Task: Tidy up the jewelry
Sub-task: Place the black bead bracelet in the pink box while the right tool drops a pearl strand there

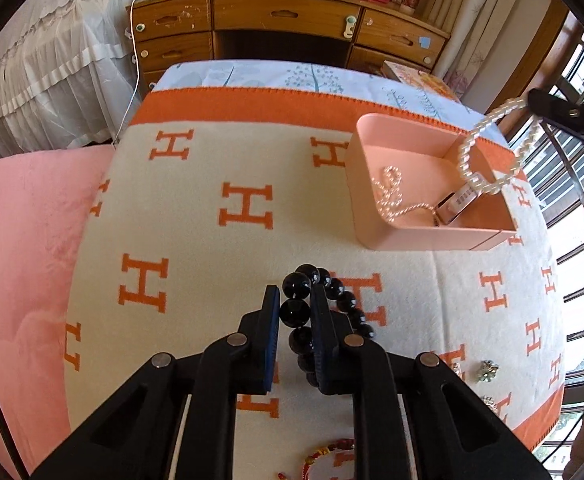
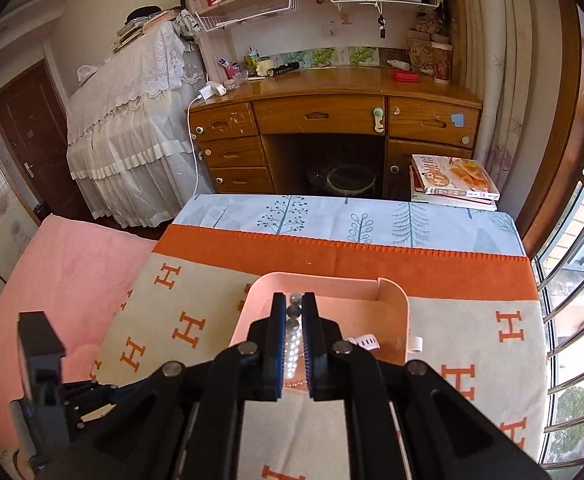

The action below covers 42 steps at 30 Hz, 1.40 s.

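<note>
Left gripper [image 1: 296,300] hides part of the black bead bracelet [image 1: 324,304].

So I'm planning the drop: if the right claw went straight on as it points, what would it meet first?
Probably the pink tray: the right claw, shut on the pearl bracelet, points over it; depth is unclear.

My left wrist camera looks down close over the orange-bordered blanket [image 1: 251,160], the pink tray [image 1: 376,216] ahead-right; my right camera sits directly above that tray [image 2: 396,320]. Both face the wooden desk [image 2: 332,120].
</note>
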{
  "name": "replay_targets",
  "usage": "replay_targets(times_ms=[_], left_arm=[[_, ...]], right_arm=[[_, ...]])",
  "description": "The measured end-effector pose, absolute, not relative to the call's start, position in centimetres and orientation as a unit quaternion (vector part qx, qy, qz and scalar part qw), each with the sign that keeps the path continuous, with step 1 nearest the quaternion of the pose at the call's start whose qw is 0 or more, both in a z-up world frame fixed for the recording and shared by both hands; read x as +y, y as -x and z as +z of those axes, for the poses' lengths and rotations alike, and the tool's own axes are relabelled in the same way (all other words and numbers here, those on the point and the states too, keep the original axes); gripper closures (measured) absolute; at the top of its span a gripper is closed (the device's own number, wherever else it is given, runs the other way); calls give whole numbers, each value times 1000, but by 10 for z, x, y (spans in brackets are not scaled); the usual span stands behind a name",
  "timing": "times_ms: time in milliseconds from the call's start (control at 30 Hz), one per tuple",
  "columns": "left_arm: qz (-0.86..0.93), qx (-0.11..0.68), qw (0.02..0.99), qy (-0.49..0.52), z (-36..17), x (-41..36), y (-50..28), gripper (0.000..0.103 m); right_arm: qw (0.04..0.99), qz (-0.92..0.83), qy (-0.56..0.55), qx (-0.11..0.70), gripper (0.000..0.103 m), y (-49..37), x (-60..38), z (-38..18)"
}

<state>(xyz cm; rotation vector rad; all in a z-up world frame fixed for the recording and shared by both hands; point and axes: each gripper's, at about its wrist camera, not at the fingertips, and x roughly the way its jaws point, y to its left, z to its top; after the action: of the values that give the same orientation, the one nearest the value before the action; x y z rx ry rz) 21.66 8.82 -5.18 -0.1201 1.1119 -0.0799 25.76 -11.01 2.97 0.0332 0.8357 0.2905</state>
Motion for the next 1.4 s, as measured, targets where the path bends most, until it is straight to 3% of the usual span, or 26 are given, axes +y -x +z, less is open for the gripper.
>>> replay_targets(times_ms=[367,533,1100,1133,1200,1400], left_arm=[[-63,451,889,42,37,66,-240,90],[-76,434,897,35,55,47,-258,90],[-104,468,878,22,10,-35,-337,89],[-98,469,878,18,5,-35,-339,88],[-87,472,877,11,-1,-33,-340,73],[-57,475,878,7,-5,-14,-336,69]], right_arm=[[872,84,17,482,94,-313,-110,-43],[868,84,-23,489,94,-309,-139,-51],[880,85,-85,459,94,-273,-211,-45],[881,83,-84,459,94,-272,-213,-46],[881,84,-84,459,94,-273,-214,-46],[881,92,-82,457,94,-267,-213,-47]])
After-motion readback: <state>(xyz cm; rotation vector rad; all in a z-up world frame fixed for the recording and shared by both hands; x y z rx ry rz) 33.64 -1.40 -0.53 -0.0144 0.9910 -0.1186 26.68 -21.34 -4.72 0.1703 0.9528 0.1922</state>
